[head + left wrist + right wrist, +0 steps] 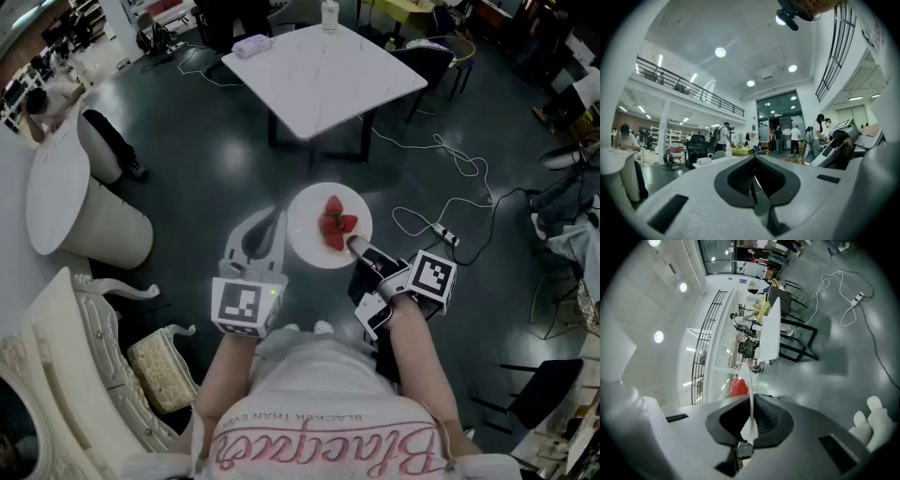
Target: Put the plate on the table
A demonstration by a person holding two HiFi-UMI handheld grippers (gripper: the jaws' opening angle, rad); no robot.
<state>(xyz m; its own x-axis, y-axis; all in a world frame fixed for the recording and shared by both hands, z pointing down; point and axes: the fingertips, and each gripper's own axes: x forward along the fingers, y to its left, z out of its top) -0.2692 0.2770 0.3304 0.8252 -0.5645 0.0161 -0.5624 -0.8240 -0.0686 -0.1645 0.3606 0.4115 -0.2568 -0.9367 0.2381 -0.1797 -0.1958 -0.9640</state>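
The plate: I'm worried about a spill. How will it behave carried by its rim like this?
The plate looks thin and rigid, so it should hold level with the left gripper and right gripper pinching both sides. The strawberries lie loose on it, so a tilt would probably roll them off. Its smooth thin rim may slip between the pads.

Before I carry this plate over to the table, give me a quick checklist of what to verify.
1. Grip: right tool clamped on the plate rim, ok.
2. Load: strawberries resting near the middle, ok.
3. Second support: left tool shut, empty, beside the plate, not ok.
4. Landing: bare spot on the table ahead, ok.
5. Tilt: plate held level, cannot tell.
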